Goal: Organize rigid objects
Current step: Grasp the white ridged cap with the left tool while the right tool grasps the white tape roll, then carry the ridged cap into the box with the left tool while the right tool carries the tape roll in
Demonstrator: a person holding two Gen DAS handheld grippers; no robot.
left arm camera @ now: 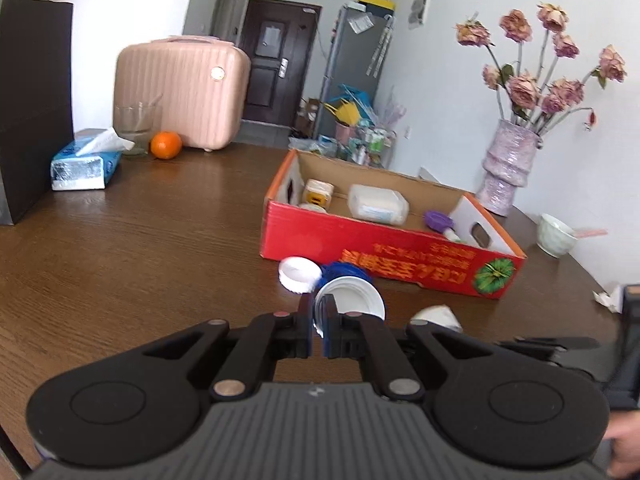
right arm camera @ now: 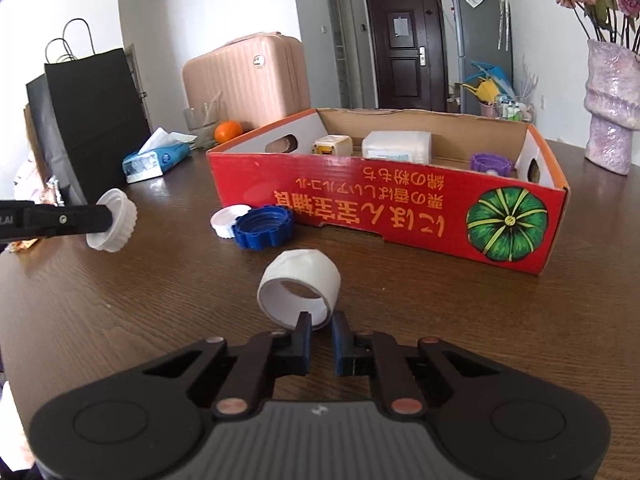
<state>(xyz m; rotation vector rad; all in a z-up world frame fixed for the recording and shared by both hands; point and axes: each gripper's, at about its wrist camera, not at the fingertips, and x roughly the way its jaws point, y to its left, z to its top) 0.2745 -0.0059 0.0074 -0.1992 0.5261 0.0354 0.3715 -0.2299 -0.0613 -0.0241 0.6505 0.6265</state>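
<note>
Right wrist view, right tongs [right arm camera: 321,326] pinching smooth white tape ring [right arm camera: 299,286], left tongs [right arm camera: 109,218] clamping ribbed white cap [right arm camera: 114,226].

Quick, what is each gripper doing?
Left gripper: shut on a white lid.
Right gripper: shut on the tape roll.

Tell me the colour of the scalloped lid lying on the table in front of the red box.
Blue; the scalloped lid shows best in the right wrist view.

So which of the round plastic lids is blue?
The scalloped blue lid on the table, beside the flat white cap; the other loose lids are white.
</note>
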